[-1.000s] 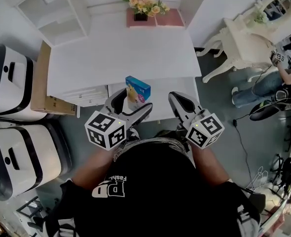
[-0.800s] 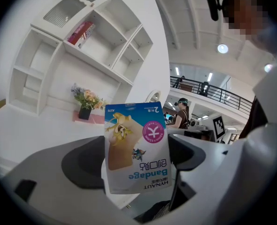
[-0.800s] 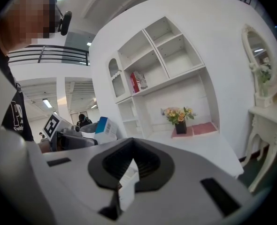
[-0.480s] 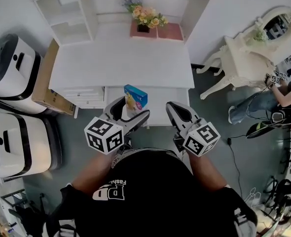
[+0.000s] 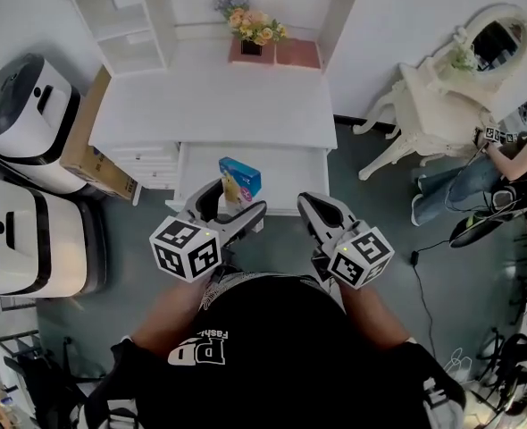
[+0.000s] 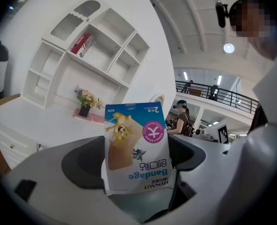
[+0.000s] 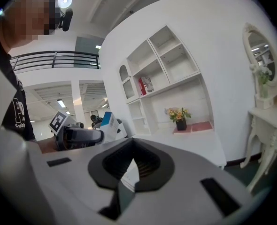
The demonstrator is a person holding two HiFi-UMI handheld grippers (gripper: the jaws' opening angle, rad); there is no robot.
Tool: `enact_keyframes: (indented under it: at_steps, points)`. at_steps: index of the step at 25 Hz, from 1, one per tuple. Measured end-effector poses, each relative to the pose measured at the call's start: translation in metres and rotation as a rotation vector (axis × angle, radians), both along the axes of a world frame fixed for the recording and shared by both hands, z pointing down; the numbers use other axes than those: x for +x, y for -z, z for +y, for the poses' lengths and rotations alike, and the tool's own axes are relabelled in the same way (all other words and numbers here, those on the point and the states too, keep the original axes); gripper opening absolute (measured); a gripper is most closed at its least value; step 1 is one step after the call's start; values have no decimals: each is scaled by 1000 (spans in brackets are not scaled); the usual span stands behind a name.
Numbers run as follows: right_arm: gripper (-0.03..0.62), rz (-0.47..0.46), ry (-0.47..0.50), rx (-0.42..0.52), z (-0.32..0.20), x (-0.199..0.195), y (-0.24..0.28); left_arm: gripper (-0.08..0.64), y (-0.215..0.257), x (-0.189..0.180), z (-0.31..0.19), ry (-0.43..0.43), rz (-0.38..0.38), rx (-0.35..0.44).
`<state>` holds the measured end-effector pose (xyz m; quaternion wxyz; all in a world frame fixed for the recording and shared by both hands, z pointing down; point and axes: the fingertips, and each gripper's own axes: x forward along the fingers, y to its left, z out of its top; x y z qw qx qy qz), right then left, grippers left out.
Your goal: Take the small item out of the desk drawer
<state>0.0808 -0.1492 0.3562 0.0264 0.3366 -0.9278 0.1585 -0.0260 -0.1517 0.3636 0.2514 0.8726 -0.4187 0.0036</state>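
Drawing back from the white surface (image 5: pixel 210 105) since a second ago, we now see more of the open drawer (image 5: pixel 290 172). Our left gripper (image 5: pixel 232 202) pinches the bandage box (image 5: pixel 239 179), held over the drawer's front. Our right gripper (image 5: pixel 315 211) is pressed together, empty, just beside it.

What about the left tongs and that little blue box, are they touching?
Touching. The left gripper view shows the box pinched by the left tongs, a jaw pressed against each side with no gap.
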Motion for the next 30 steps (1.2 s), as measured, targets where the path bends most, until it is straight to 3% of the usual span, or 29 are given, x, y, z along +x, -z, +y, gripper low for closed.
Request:
enact_keyframes:
  at_steps: [6, 13, 30]
  points:
    - [9, 14, 5, 31, 34, 18, -8, 417, -7, 23, 37, 18, -8, -6]
    - [9, -29, 52, 2, 57, 19, -14, 416, -12, 26, 66, 51, -41, -3]
    - [8, -51, 8, 21, 54, -13, 6, 416, 7, -8, 62, -11, -63, 18]
